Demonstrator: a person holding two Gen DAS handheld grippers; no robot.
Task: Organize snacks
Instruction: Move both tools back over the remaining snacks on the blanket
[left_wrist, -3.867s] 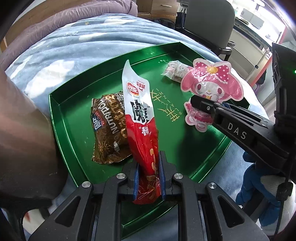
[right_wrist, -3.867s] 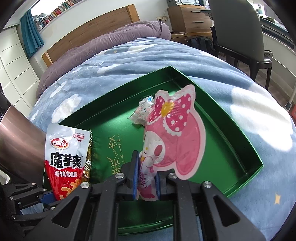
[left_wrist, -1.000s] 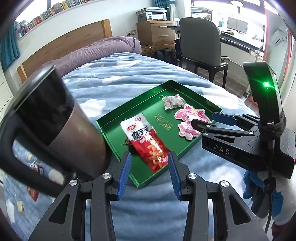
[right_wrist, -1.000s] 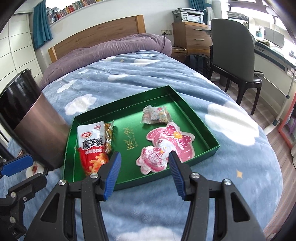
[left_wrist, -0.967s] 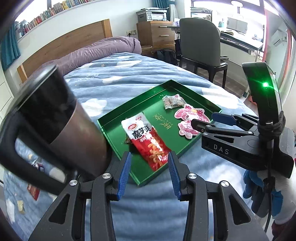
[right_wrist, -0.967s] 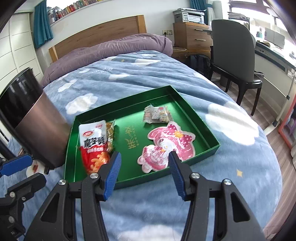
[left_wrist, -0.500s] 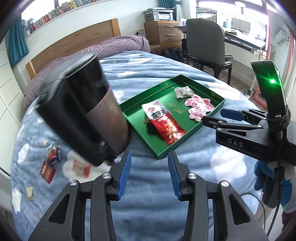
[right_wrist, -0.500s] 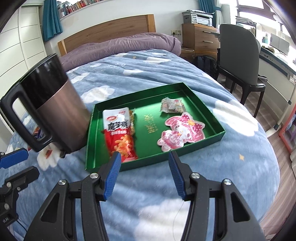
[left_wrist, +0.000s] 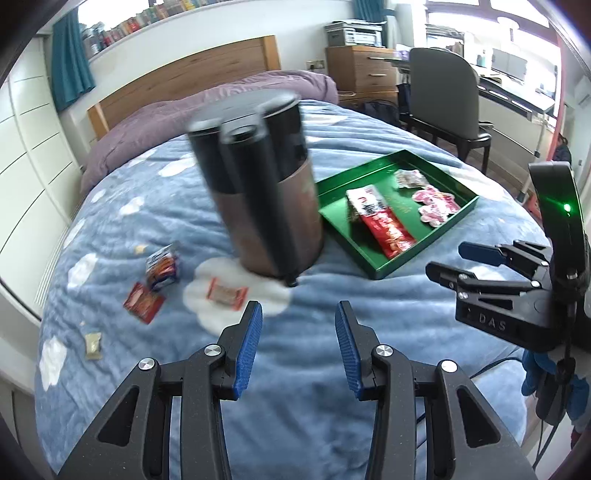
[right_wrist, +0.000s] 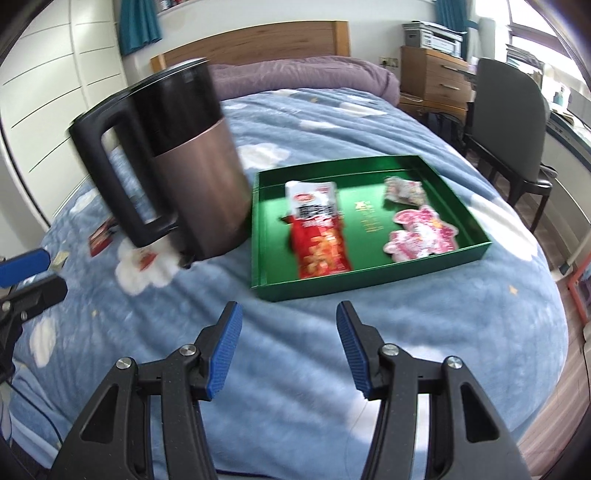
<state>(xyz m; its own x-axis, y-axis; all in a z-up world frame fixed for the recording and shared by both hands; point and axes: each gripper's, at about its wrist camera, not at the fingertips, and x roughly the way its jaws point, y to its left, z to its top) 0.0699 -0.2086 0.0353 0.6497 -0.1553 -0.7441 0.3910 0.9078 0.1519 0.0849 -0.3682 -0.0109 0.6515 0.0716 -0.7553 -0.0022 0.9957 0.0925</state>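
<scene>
A green tray (left_wrist: 382, 271) (right_wrist: 369, 282) lies on the blue bed. Inside it are a red snack bag (left_wrist: 384, 225) (right_wrist: 319, 236), a pink cartoon-shaped pack (left_wrist: 437, 205) (right_wrist: 421, 232) and a small clear candy bag (left_wrist: 410, 179) (right_wrist: 404, 190). Several small snack packets lie loose on the blanket at the left, among them an orange one (left_wrist: 225, 293) and a red one (left_wrist: 143, 306). My left gripper (left_wrist: 298, 345) is open and holds nothing, over bare blanket in front of the kettle. My right gripper (right_wrist: 288, 345) is open too, short of the tray's near wall.
A tall brown and black kettle (left_wrist: 262, 195) (right_wrist: 181, 162) stands on the blanket left of the tray. A grey chair (right_wrist: 513, 122) and a wooden dresser (left_wrist: 364, 70) stand beyond the bed's right side. White cabinets line the left wall.
Both grippers have pulled back from the tray and swung left, so the kettle and the loose packets on the blanket now show. Both jaws keep the same opening.
</scene>
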